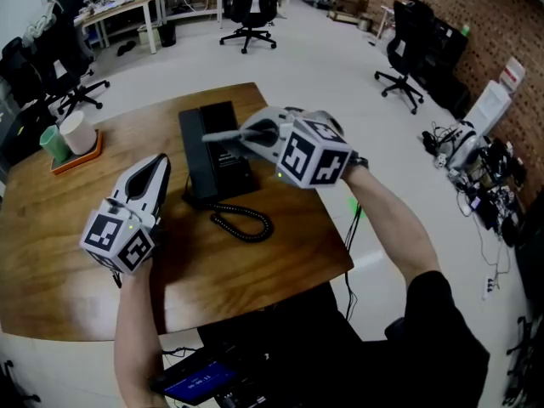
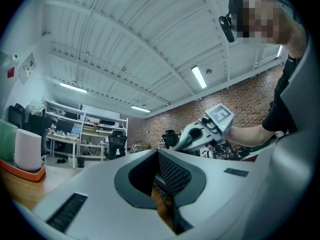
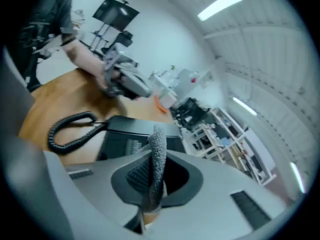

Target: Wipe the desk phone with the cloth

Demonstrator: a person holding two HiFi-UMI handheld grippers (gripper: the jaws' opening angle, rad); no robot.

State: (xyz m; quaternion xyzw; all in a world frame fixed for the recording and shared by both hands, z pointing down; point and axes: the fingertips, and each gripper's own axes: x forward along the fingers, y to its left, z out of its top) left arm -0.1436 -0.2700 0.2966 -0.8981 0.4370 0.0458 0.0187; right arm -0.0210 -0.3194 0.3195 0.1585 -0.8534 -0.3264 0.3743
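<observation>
The black desk phone (image 1: pixel 206 155) lies in the middle of the wooden table (image 1: pixel 255 279), with its coiled cord (image 1: pixel 244 223) curling toward me. My right gripper (image 1: pixel 228 135) hovers over the phone's top, shut on a grey knitted cloth (image 3: pixel 158 151) that sticks up from between its jaws. The phone's keypad (image 3: pixel 120 146) shows just beyond those jaws. To the left of the phone, my left gripper (image 1: pixel 159 167) rests low by the table. Its jaws (image 2: pixel 158 155) are closed and hold nothing.
An orange tray (image 1: pixel 81 155) with a green cup (image 1: pixel 53 143) and a white cup (image 1: pixel 78 132) sits at the table's far left. Office chairs (image 1: pixel 249 7) stand on the floor behind. Cables and devices (image 1: pixel 476 177) lie on the floor to the right.
</observation>
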